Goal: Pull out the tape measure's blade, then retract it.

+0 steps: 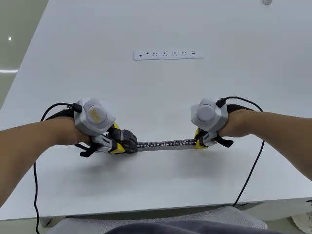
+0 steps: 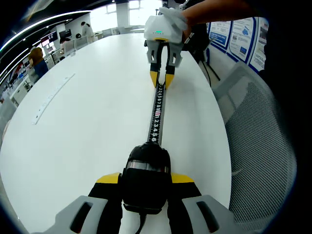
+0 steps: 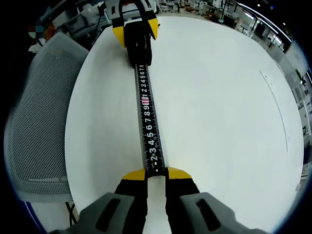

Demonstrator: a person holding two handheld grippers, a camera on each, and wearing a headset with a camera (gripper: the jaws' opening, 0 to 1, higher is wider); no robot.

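Evidently, one compact black tape-measure case (image 1: pixel 127 140) is clamped crosswise between the yellow-tipped jaws of the left gripper (image 1: pixel 118 139), low over the white workbench top (image 1: pixel 146 97) and near its front edge. From the case, a single narrow dark steel blade (image 1: pixel 165 144) with white numerals is drawn out in a straight line towards the right gripper (image 1: pixel 199 142). Its free end is pinched there between jaws pressed nearly together.

The case is judged to be rigid and fairly dense for its size. It is best taken across its broad flanks, as it is now, so that the blade's mouth is left unobstructed. The blade is judged to be thin, springy and smooth-faced. It is stiff enough over this short span to hold straight, but it can be kinked if twisted. It is also likely to be drawn back by the spring inside, so the grip belongs at the very tip, and the return should be paced rather than released.

By count, one tape measure, one blade and two grippers are seen. One long white power strip (image 1: pixel 168 54) lies well apart on the far side of the bench. Two black cables (image 1: pixel 251 170) trail from the grippers, and one grey mesh chair (image 3: pixel 46 112) is seen by the near edge.
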